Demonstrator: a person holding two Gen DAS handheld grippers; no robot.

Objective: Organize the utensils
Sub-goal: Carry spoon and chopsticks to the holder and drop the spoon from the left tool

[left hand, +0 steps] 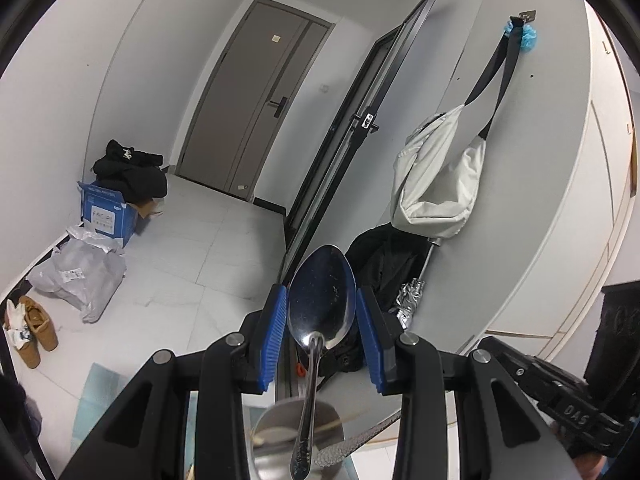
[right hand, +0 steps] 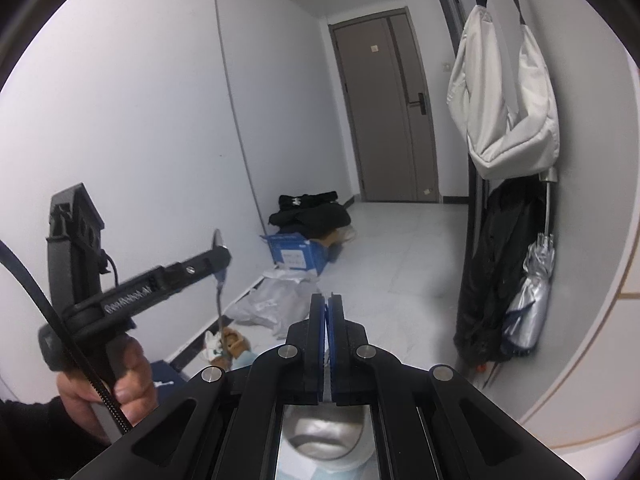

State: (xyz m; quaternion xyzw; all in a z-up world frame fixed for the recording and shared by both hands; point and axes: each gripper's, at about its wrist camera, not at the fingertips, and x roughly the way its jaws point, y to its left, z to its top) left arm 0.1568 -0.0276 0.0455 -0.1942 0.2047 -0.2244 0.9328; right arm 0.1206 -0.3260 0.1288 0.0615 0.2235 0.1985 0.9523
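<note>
The shiny steel spoon point(left hand: 321, 304) stands bowl-up between the blue-padded jaws of the left gripper point(left hand: 322, 312). Its bowl fills the gap from pad to pad, edges at or against both pads, so the jaws look clamped on it part-way open, though the actual contact is hard to make out. The handle runs down toward the camera and its patterned end blurs over a round steel cup point(left hand: 298, 436) under the jaws; the cup's lower part is cut off by the frame. A pale thin stick point(left hand: 296, 430) crosses the cup's mouth, too faint to identify.

From the right wrist view the same spoon point(right hand: 218, 276) shows edge-on, its bowl sticking up past the left gripper point(right hand: 218, 260), the handle hanging below. A hand point(right hand: 116, 380) grips that tool's handle, partly hidden by a black cable.

The right gripper point(right hand: 328, 312) has its jaws pressed together with nothing between them. Below them sits a blurred grey rounded shape I cannot identify.

Beyond the jaws: a white tiled floor point(left hand: 208, 264), a blue cardboard box point(left hand: 106, 212), a grey door point(left hand: 256, 92) and a pale grey fabric bag point(left hand: 436, 176) hanging on the wall.
</note>
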